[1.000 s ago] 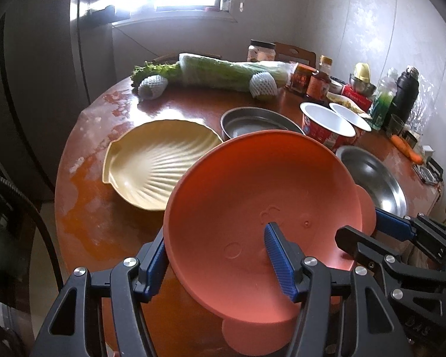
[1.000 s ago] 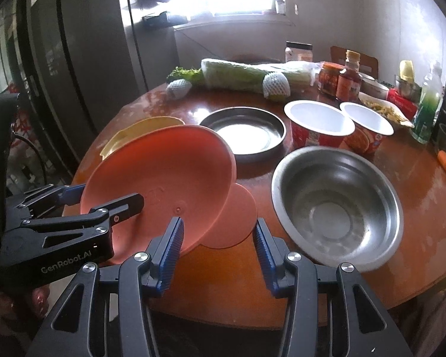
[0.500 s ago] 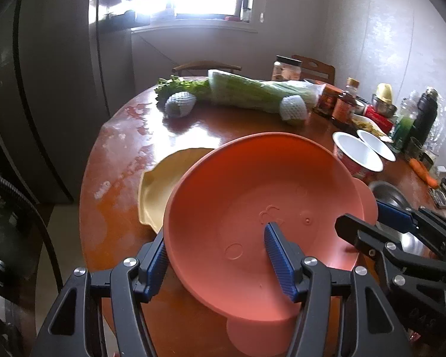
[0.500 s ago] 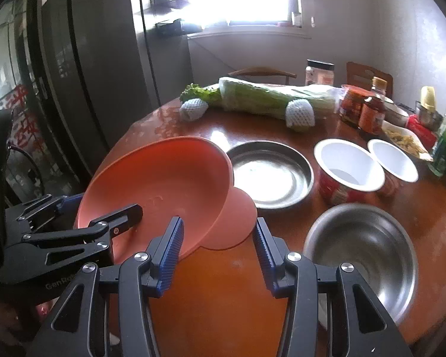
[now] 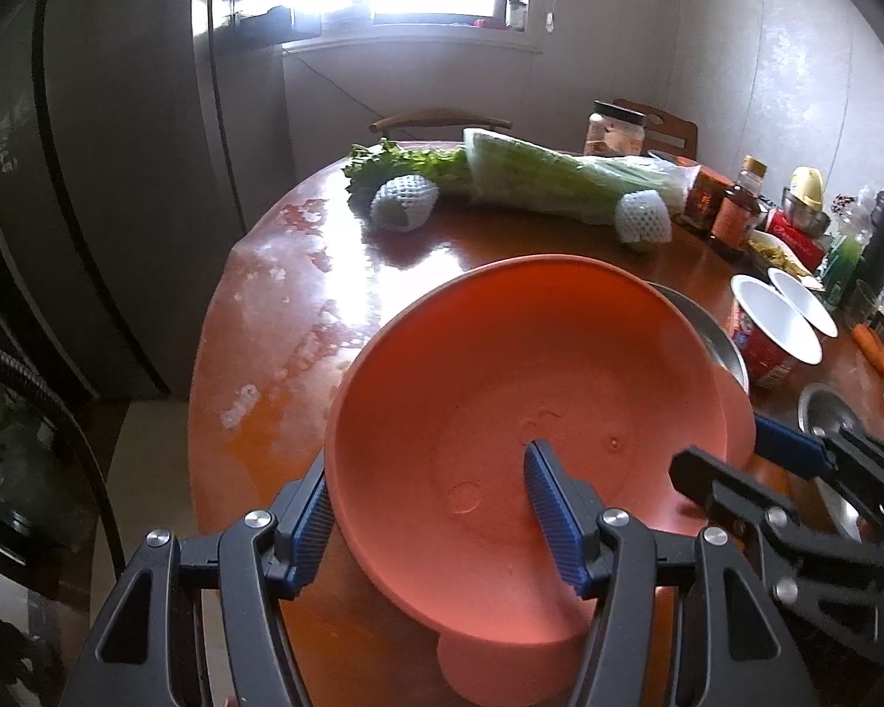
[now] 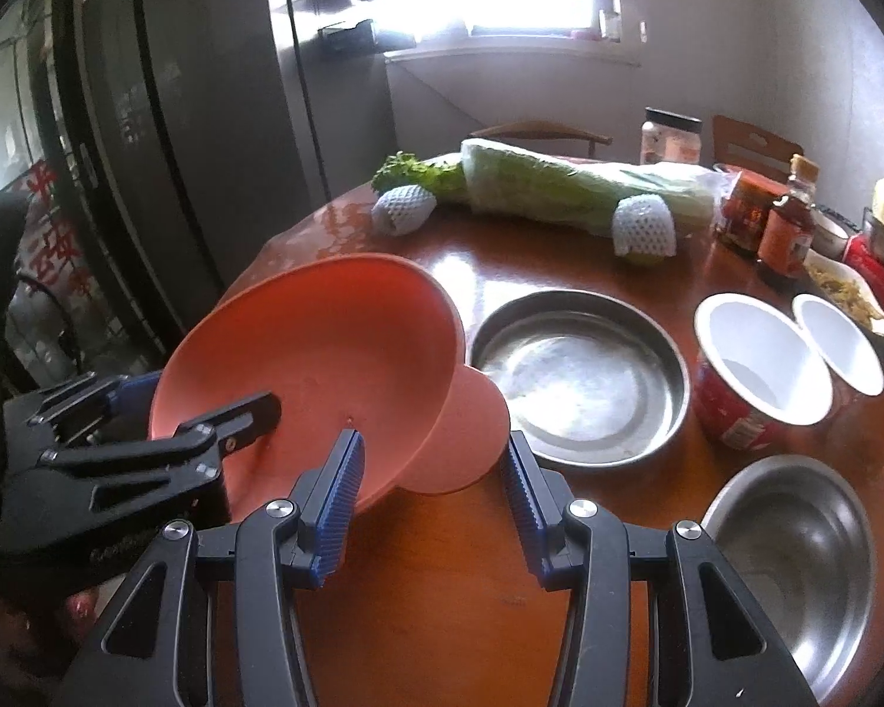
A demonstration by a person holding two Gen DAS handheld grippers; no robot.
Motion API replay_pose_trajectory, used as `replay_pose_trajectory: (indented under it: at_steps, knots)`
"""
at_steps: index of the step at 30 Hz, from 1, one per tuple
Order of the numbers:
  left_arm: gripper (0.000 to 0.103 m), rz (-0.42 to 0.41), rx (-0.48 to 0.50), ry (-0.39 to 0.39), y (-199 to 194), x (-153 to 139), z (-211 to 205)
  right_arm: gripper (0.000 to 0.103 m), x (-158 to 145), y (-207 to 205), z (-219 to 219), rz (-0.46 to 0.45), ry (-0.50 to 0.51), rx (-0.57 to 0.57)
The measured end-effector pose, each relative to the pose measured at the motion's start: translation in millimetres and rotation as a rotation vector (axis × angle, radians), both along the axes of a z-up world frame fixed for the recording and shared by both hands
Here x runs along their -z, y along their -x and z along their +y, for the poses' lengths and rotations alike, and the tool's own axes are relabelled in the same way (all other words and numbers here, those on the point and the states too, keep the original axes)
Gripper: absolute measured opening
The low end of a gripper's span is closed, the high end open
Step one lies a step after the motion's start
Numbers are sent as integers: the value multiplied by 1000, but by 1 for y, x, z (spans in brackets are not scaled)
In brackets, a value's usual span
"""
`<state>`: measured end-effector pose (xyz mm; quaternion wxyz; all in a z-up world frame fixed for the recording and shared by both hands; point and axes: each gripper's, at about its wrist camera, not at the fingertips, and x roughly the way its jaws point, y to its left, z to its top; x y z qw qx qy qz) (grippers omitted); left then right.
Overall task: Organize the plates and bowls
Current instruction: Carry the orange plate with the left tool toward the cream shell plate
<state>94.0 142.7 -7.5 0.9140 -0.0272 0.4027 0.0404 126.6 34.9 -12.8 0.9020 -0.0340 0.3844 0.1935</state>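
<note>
An orange bowl (image 5: 501, 389) with round ear-shaped tabs is held tilted above the round wooden table (image 5: 277, 318). My left gripper (image 5: 436, 515) is shut on its near rim, one finger inside and one outside. My right gripper (image 6: 430, 489) also grips the orange bowl (image 6: 324, 353): one finger is inside the rim and the other is beyond the ear tab. The right gripper also shows at the right in the left wrist view (image 5: 778, 471). The bowl hides the table beneath it, so the yellow shell plate is out of sight.
A shallow steel dish (image 6: 577, 377), a deep steel bowl (image 6: 795, 554) and two white cups (image 6: 754, 365) stand to the right. A cabbage (image 6: 571, 188), netted fruits, jars and bottles (image 6: 787, 224) line the far edge. A dark fridge (image 6: 165, 135) stands left.
Both grippers have lifted the orange bowl and carried it left, toward the table's left edge. It now covers the yellow shell plate that showed earlier.
</note>
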Motion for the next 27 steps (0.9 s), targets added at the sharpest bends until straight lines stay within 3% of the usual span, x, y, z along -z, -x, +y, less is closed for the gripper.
replay_pose_trajectory:
  at_steps: [23, 27]
  knots:
    - [64, 37, 24, 69, -39, 16, 25, 50, 7, -2, 15, 87, -42, 48]
    - [63, 44, 11, 23, -43, 20, 25, 51, 8, 0, 19, 89, -47, 33]
